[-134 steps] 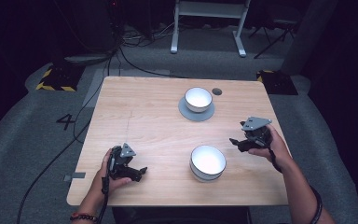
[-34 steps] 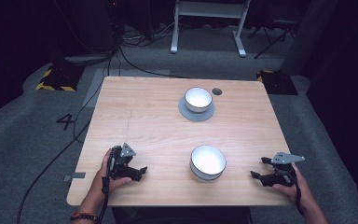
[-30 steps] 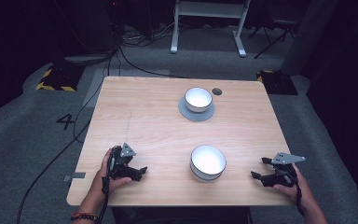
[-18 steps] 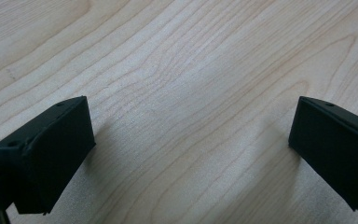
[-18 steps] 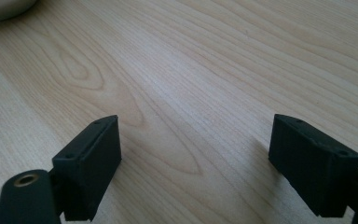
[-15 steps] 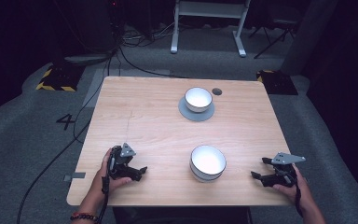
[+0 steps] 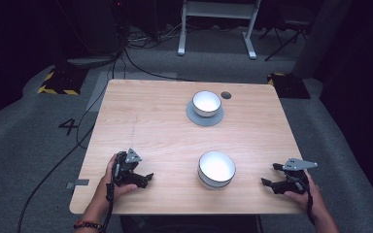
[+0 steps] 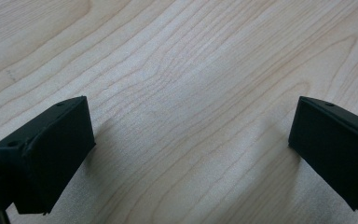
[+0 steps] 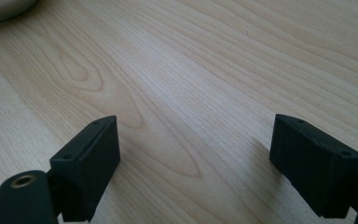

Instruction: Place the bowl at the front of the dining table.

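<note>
I hold my left tool (image 7: pixel 135 175) low over the near left corner of the wooden bench (image 7: pixel 150 121), its jaws spread wide with nothing but bare wood between them. My right tool (image 7: pixel 279 180) rests near the near right corner, jaws likewise spread and empty. Between the two, closer to my right tool but apart from it, a white bowl (image 7: pixel 216 168) sits on the bench. A second white bowl (image 7: pixel 207 103) stands on a grey saucer (image 7: pixel 194 117) near the far edge, well apart from both tools.
</note>
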Demonstrator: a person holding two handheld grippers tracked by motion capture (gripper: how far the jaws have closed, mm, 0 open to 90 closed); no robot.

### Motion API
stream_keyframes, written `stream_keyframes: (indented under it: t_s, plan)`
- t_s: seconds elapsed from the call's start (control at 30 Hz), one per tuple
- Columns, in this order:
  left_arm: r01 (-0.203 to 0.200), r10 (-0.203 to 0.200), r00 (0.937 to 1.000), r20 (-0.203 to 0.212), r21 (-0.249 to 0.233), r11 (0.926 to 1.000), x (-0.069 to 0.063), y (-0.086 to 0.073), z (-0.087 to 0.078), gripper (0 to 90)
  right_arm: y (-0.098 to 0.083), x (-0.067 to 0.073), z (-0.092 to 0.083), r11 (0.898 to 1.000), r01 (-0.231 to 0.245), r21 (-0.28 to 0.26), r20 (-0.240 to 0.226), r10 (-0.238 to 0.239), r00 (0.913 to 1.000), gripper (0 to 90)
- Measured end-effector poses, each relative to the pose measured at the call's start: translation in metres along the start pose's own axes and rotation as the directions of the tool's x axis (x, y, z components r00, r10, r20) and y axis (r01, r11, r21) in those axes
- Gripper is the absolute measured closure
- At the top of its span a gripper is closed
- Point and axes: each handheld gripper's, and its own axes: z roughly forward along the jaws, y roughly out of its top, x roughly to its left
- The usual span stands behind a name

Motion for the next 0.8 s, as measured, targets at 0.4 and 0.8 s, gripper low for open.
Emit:
stream_keyframes:
  t_s: [0.4, 0.8]
  plan:
    - [-0.009, 0.009, 0.9999, -0.011, -0.009, 0.9999, 0.0008, 0.0006, 0.0005, 0.2, 0.0022, -0.0016, 0.0025, 1.000, 0.005, 0.001, -0.009, -0.005, 0.9999, 15.1]
    - [-0.006, 0.007, 1.0000, 0.005, -0.002, 1.0000, 0.0009, 0.0003, 0.0003, 0.2, 0.0025, -0.0023, 0.0025, 1.000, 0.010, 0.003, -0.009, -0.010, 0.9999, 15.1]
